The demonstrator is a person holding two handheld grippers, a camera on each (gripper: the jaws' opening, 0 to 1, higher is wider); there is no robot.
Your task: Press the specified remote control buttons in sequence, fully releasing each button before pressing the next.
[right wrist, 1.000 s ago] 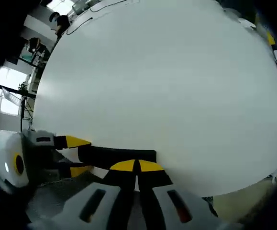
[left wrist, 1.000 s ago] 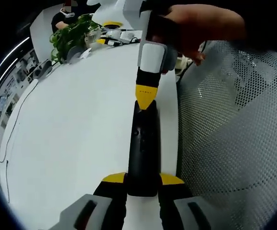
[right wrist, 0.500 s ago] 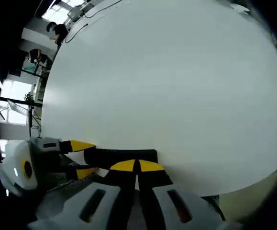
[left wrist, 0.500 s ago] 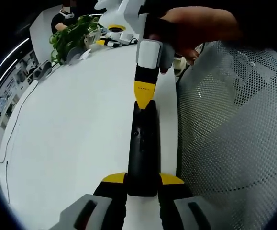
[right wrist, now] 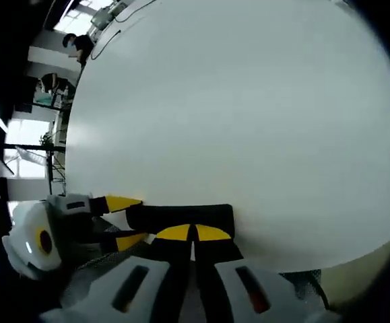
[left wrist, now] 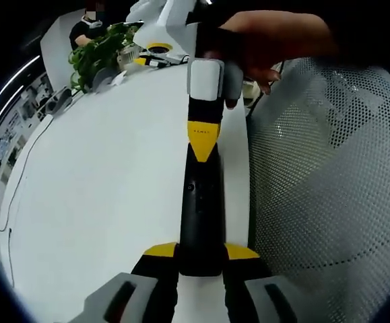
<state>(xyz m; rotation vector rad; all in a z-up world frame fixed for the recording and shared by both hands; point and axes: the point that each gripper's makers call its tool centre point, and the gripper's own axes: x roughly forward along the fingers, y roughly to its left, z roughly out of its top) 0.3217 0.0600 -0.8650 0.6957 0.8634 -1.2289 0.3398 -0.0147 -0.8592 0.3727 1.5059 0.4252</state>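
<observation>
- The remote control (left wrist: 201, 215) is a long, narrow, black bar. It looks like hard plastic, so it is judged to be stiff and light, with a smooth shell that can slip if the hold is loose.
- The best place to hold it is judged to be the two long edges near one end, which leaves the button face free. The left tongs (left wrist: 201, 254) hold it so: their yellow tips are clamped on the near end of the remote, one tip on each side.
- In the left gripper view the remote lies along the edge of the white tabletop (left wrist: 100, 175), just beside a grey mesh chair back (left wrist: 329, 188). Whether it rests on the tabletop or is held a little above it cannot be told.
- The face of the remote is dark and a little glossy. A few small marks show on its upper part, but the single buttons are too small to tell.
- The right tongs (left wrist: 202, 149) come in from the far side, held by a hand (left wrist: 275, 40). Their yellow tips are together and form one point, which meets the far end of the remote. It is judged that this point is the pressing tool.
- In the right gripper view the right tongs (right wrist: 193, 235) show their tips shut together, just over the black remote (right wrist: 181, 217), and the left tongs (right wrist: 124, 222) grip it from the left.
- A press is judged to need little force; too much could push the light remote out of the hold.
- A green plant (left wrist: 100, 50) and small things stand far away on the tabletop.
</observation>
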